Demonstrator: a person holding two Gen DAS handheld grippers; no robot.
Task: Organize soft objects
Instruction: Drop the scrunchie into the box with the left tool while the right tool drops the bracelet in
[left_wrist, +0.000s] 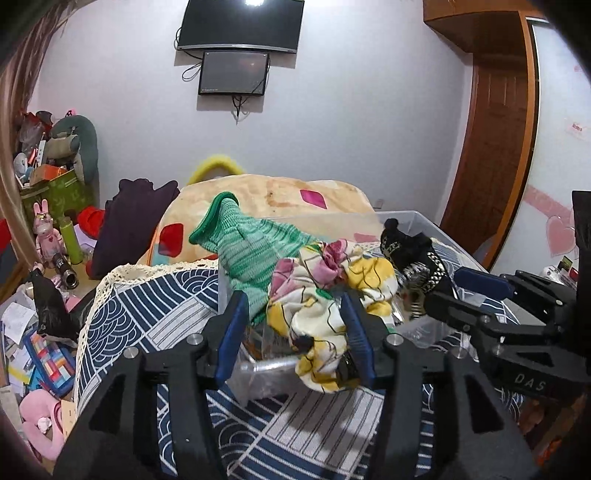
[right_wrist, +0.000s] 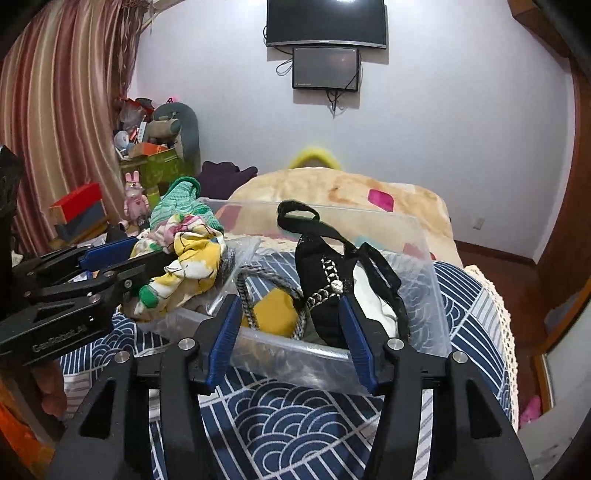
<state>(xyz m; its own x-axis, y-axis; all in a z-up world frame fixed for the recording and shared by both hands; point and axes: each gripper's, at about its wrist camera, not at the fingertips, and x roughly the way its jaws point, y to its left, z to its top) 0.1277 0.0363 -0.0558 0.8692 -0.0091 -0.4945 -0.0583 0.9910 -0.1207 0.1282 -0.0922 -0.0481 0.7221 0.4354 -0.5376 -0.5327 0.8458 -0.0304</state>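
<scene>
On the bed, a clear bin (right_wrist: 424, 266) holds heaped clothes (left_wrist: 332, 280)

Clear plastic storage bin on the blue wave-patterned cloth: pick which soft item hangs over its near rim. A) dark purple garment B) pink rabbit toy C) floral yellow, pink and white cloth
C: the floral yellow, pink and white cloth spills over the near rim of the clear plastic storage bin, between the left gripper's fingers.
</scene>
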